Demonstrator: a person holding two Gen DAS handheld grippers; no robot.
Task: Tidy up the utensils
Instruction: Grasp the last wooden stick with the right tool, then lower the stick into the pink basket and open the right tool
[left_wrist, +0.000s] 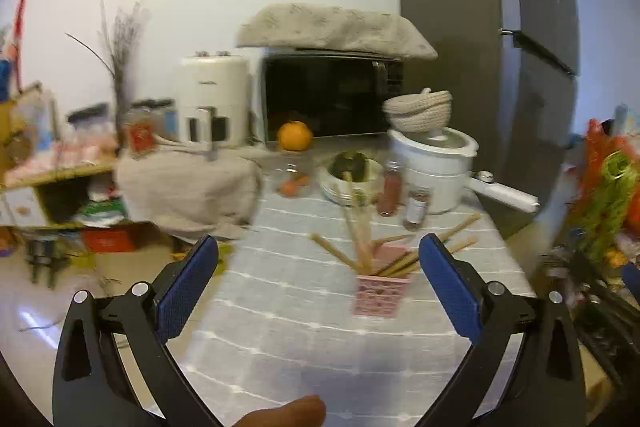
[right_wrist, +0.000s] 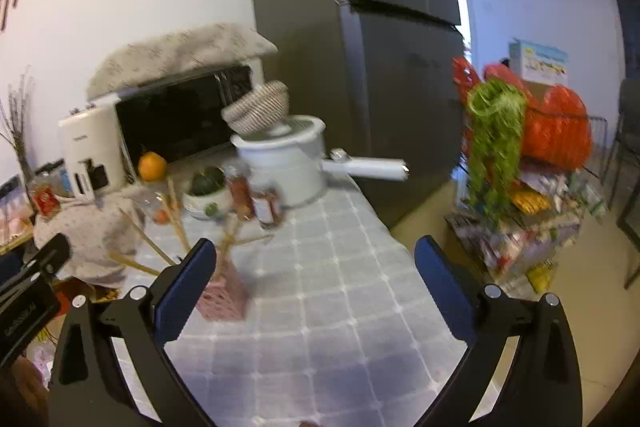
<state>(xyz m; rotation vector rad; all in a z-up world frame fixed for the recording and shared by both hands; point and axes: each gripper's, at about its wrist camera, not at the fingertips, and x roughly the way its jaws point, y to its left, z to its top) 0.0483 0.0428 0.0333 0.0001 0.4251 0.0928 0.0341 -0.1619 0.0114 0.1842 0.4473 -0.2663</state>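
Both our left tool [left_wrist: 318,269] and right tool [right_wrist: 316,273] gape empty above the worktop [left_wrist: 304,327], so we should steady the pink holder [left_wrist: 380,293] and gather its splayed chopsticks [left_wrist: 362,247] upright.

A small pink holder [left_wrist: 380,294], square-sided with a cut-out pattern in its walls, stands upright on the grey checked tablecloth [left_wrist: 304,343], well in from the edges. A bunch of long wooden chopsticks [left_wrist: 360,247] sits in it, not gathered but fanned out loosely: some lean left, one rises nearly straight, and several tip low to the right over the rim. In the right wrist view the same pink holder [right_wrist: 228,297] appears blurred, its sticks [right_wrist: 176,219] splaying up and to the left.
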